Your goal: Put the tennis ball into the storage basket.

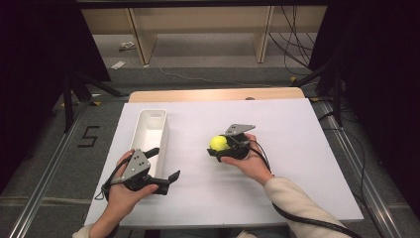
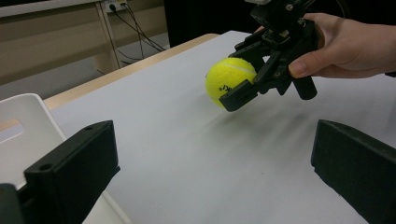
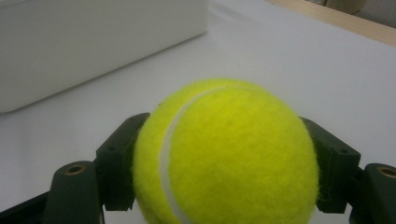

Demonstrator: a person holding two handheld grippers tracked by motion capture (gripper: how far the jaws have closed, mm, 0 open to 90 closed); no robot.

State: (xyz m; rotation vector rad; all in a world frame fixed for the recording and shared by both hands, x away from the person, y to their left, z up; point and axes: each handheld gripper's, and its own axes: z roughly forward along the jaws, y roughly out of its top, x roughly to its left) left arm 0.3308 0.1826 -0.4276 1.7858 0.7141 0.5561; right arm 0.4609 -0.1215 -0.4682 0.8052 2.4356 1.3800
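Note:
A yellow tennis ball [image 1: 218, 143] is clamped between the jaws of my right gripper [image 1: 218, 145] near the middle of the white board. In the right gripper view the ball [image 3: 226, 154] is pressed by a jaw on each side. From the left gripper view the ball [image 2: 230, 80] hangs just above the board in the right gripper [image 2: 243, 77]. My left gripper [image 1: 164, 165] is open at the front left, beside the near end of the white bin [image 1: 151, 130], with nothing between its jaws.
The white board [image 1: 277, 188] covers a wooden table [image 1: 213, 94]. The long white bin lies along the board's left side. Wooden shelving [image 1: 198, 25] and cables lie on the floor beyond. A cable [image 1: 307, 220] trails from the right gripper along the sleeve.

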